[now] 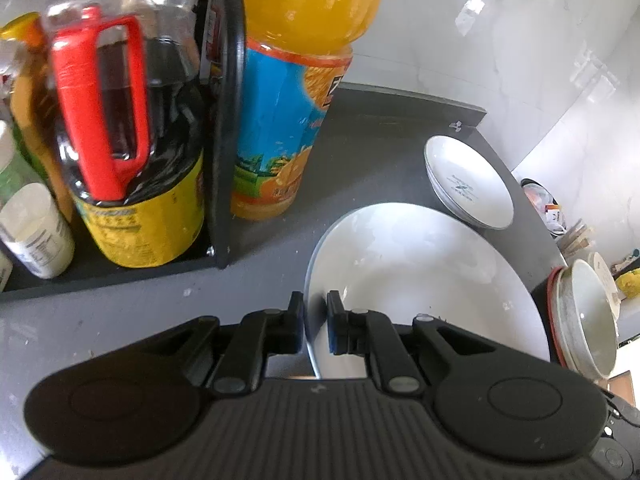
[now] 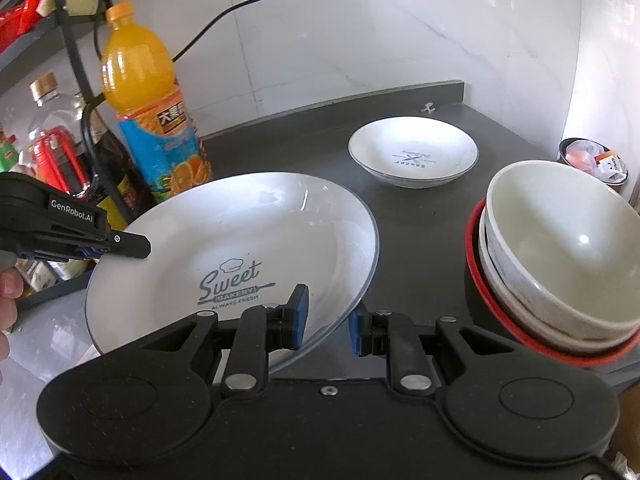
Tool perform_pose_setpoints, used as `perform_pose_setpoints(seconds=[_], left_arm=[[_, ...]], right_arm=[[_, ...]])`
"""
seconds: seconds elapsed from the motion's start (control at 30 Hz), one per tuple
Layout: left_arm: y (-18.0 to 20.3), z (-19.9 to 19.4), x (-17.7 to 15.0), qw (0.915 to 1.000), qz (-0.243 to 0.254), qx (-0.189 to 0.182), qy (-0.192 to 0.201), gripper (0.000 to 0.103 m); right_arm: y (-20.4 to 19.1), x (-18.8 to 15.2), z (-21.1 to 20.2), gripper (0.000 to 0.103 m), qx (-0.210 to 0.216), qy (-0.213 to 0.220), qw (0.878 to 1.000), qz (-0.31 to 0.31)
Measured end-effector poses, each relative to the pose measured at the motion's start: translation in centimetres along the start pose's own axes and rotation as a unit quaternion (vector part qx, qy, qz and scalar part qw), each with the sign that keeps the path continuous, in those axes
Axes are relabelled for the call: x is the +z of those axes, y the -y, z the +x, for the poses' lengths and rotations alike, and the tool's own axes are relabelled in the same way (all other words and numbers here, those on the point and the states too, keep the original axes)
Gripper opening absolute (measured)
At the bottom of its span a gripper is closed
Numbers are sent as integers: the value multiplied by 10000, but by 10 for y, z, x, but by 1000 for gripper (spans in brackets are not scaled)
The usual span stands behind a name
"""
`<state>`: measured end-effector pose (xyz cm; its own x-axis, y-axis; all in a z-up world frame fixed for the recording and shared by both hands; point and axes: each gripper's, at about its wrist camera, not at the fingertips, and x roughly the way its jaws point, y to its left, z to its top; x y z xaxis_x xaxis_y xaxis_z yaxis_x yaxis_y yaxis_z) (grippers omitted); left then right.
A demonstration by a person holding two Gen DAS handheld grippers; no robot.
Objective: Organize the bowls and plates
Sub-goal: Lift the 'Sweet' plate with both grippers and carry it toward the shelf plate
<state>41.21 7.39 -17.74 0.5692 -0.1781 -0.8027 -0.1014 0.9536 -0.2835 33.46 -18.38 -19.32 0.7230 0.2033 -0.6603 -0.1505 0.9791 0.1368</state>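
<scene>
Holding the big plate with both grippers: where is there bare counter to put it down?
Bare counter lies between the orange juice bottle and the small Bakery plate, back to the wall. A narrower strip runs between that plate and the stacked bowls. Crowded: the bottle rack on the left, the bowls on the right.

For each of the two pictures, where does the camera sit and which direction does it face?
Left wrist view: on the left tool, facing along its fingers, which pinch the large white plate's rim; behind, a tall orange juice bottle.
Right wrist view: on the right tool, its fingers astride the plate's near rim, with gaps visible; the left tool and part of a hand show.
Shared: plate, bottle, small white dish, stacked bowls.
</scene>
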Motion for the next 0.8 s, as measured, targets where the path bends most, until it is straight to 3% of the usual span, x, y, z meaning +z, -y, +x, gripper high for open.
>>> perform_pose_setpoints(seconds=[0.37,0.8], left_arm=[[-9,-33,-26,9997,-210,129,87,10],[-16,-73,-85,9922,-1018,682,223,10]], right_arm=[[-12,-11,-25,21,273,28,9991,-311],[-17,-28,-40,20,864,-127,9914,-973]])
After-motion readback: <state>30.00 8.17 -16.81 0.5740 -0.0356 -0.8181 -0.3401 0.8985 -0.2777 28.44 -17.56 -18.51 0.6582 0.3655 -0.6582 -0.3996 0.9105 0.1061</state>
